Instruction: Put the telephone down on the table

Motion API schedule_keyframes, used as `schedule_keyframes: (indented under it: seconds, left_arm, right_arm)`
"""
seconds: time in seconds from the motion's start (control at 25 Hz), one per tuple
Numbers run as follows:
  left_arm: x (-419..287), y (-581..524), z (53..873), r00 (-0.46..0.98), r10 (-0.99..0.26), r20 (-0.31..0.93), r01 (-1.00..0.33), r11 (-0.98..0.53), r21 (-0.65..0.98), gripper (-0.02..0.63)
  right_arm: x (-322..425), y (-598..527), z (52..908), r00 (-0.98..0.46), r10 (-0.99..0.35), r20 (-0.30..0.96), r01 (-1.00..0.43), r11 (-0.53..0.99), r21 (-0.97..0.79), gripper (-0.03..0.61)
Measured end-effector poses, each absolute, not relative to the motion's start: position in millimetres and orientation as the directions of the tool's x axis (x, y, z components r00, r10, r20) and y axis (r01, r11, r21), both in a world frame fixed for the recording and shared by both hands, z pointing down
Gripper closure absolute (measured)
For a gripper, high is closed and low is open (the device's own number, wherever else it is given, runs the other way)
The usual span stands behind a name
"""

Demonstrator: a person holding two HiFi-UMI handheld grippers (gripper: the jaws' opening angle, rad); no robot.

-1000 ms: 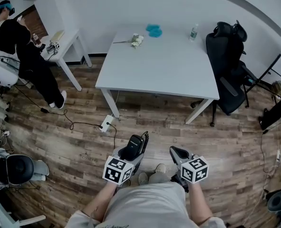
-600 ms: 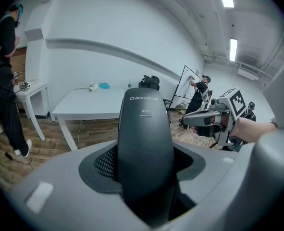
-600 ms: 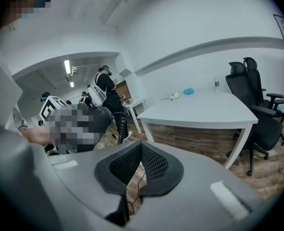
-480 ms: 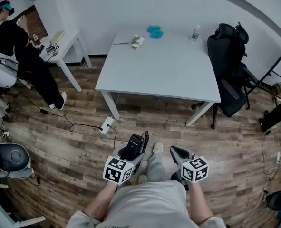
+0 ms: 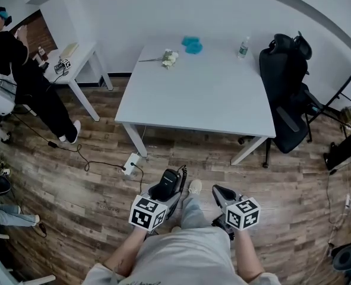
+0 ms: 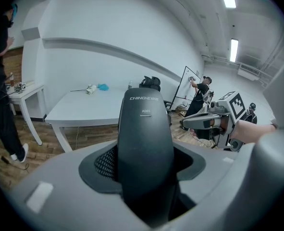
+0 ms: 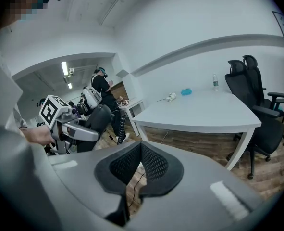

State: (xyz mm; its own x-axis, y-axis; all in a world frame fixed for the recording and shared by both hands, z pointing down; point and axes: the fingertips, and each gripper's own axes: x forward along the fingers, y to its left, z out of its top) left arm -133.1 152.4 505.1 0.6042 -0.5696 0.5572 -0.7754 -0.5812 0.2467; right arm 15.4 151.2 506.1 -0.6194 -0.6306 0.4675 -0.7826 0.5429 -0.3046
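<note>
A black telephone handset [image 5: 169,181] stands upright between the jaws of my left gripper [image 5: 171,187], which is shut on it low in the head view, over the wooden floor. In the left gripper view the handset [image 6: 146,143] fills the middle and both mesh pads [image 6: 104,161] press its sides. My right gripper [image 5: 221,192] hangs beside it, shut with nothing held; its pads [image 7: 153,163] meet at the tip. The white table [image 5: 205,97] stands ahead of both grippers, some way off across the floor.
On the table's far edge lie a blue thing [image 5: 192,43], white flowers [image 5: 170,57] and a bottle [image 5: 242,47]. A black office chair [image 5: 287,97] stands at its right. A small white side table [image 5: 75,56] and a person [image 5: 22,70] are at far left. A power strip [image 5: 130,162] lies on the floor.
The view has shifted slightly toward the table, and one of my feet has stepped forward between the grippers. Both grippers keep their places, the left still holding the handset.
</note>
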Motion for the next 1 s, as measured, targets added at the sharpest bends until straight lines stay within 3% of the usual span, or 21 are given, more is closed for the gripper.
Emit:
schedule_keyframes:
  seconds: [1.0]
  left_arm:
    - [-85,-55,499,0.594,-0.567,0.57,-0.784,-0.565,0.256,0.314]
  right_arm:
    - [60,-63,506,-0.647,-0.584,0.491,-0.755,0.579,-0.308,0.572]
